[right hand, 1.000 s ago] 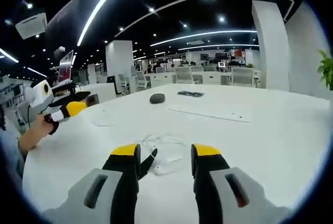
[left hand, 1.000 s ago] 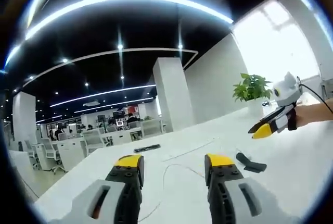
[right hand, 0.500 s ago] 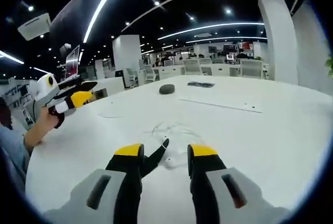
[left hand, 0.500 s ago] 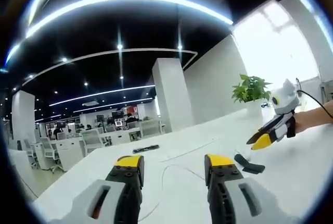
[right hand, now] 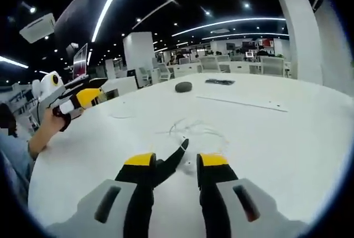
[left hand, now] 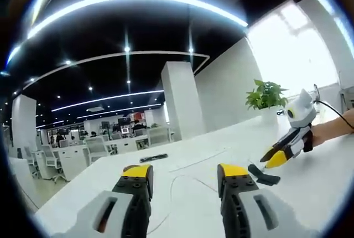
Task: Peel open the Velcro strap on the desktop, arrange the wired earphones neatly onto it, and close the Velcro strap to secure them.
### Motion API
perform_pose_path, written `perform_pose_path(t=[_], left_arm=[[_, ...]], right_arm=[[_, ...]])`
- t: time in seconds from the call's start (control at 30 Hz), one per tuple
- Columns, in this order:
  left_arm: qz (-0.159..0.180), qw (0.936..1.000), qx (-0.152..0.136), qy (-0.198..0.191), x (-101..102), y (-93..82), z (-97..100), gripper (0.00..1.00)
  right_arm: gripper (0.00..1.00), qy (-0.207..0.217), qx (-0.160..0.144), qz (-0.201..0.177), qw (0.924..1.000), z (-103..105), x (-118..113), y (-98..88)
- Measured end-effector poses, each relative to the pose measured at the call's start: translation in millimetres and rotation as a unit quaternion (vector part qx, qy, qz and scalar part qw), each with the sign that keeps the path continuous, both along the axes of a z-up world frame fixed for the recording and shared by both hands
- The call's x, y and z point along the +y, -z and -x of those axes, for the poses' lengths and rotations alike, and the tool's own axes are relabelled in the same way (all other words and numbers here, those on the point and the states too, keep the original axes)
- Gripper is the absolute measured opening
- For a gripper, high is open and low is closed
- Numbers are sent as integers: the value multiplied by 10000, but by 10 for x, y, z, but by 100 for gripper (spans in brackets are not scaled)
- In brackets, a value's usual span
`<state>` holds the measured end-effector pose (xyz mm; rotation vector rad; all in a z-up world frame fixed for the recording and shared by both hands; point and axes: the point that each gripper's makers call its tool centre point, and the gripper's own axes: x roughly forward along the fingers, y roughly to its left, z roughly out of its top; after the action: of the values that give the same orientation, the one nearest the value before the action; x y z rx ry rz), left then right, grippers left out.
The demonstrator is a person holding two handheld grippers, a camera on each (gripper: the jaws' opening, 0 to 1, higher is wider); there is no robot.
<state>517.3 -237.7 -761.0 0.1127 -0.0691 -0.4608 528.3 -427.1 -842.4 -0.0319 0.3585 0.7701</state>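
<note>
A: Right gripper (right hand: 172, 163), jaws parted, down low over the white desk (right hand: 287, 133) — and the black Velcro strap (right hand: 171, 160) lies right between its yellow tips, long axis running forward and away along the jaws.

B: Not pinched, though?

A: I can't see contact. Just beyond it, the wired earphones (right hand: 193, 130) lie in a loose tangle.

B: And the left gripper (left hand: 183, 174)?

A: Jaws wide apart, holding nothing, well back from the strap. The right one is clearly nearer.

B: Any containers?

A: None. A dark rounded object (right hand: 183, 86) sits far across the desk.
</note>
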Motion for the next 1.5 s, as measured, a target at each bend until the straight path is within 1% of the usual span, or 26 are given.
perform_pose_path(t=[0.33,0.7,1.03,1.5], left_arm=[[-61,10000,31,27,-15,24,8,50],[-9,10000,64,53,-19,17,16,50],[-9,9999,121,101,-42,36,22,50],[22,9998,150,141,-56,38,21,50]], right_arm=[[28,-104,59,90,9999,18,72,66],[25,-161,43,120,9998,-14,129,65],[25,-99,2,476,9988,-63,173,77],[25,15,-72,656,9978,-149,149,86]])
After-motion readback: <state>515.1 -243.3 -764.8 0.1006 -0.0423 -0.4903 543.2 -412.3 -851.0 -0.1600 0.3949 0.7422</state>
